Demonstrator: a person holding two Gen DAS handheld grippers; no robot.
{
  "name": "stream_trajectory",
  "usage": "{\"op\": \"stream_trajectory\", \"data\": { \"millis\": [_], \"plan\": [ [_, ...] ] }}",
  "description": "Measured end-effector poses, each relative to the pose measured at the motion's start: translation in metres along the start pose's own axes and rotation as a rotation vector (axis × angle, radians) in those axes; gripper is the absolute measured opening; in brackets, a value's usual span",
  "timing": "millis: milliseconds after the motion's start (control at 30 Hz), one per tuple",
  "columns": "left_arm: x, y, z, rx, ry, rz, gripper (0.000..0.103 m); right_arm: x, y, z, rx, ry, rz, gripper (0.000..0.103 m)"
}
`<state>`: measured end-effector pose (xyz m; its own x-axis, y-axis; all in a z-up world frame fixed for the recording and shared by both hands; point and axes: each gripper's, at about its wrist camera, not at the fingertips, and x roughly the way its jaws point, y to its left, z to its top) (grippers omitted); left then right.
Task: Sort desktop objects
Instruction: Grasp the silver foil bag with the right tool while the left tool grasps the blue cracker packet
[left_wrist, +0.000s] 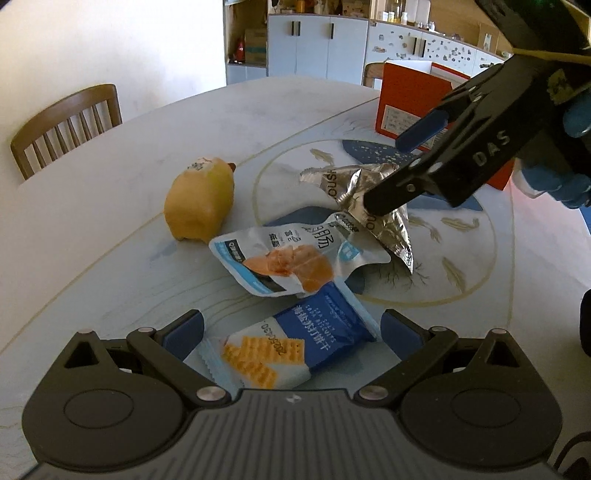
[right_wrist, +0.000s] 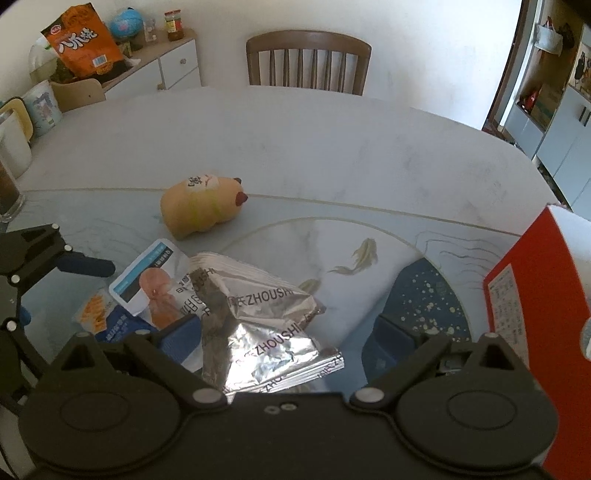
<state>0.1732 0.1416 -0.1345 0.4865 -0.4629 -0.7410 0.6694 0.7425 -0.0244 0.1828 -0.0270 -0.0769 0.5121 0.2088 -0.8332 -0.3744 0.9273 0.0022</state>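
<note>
Sorting looks barely begun; the silver foil packet (right_wrist: 266, 332), the squid snack pouch (left_wrist: 295, 258), the blue cracker packet (left_wrist: 295, 343) and the yellow pig toy (left_wrist: 201, 201) all lie on the worktop (right_wrist: 332, 147); the red box (right_wrist: 535, 295) stands near; both the left tongs (left_wrist: 291, 328) and right tongs (right_wrist: 280, 332) gape wide, straddling cracker packet and foil packet, gripping nothing.

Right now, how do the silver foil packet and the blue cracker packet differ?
The silver foil packet is crumpled and sits between the open right gripper; the blue cracker packet is smooth, flat, printed with crackers, between the open left gripper. Both lie ungripped on the table.
</note>
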Motion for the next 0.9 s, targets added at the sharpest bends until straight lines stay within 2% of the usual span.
{"op": "stream_trajectory", "data": {
  "millis": [267, 467, 600, 700, 800, 900],
  "plan": [
    [-0.007, -0.007, -0.008, -0.053, -0.017, -0.004, 0.101, 0.013, 0.003, 0.003, 0.005, 0.032, 0.029, 0.094],
    [-0.021, -0.027, -0.018, -0.063, 0.004, -0.078, 0.101, 0.017, 0.001, 0.005, 0.005, 0.032, 0.027, 0.093],
    [-0.021, -0.034, -0.017, -0.049, -0.001, -0.082, 0.1, 0.018, 0.001, 0.005, 0.003, 0.034, 0.022, 0.086],
    [-0.017, -0.032, -0.015, -0.054, -0.01, -0.044, 0.09, 0.02, -0.001, 0.004, 0.018, 0.042, 0.021, 0.078],
    [-0.016, -0.031, -0.014, -0.052, -0.015, -0.031, 0.084, 0.021, -0.004, 0.003, 0.04, 0.047, 0.013, 0.076],
    [-0.016, -0.035, -0.015, -0.016, -0.016, 0.011, 0.073, 0.021, -0.008, 0.002, 0.059, 0.047, 0.017, 0.075]
  ]
}}
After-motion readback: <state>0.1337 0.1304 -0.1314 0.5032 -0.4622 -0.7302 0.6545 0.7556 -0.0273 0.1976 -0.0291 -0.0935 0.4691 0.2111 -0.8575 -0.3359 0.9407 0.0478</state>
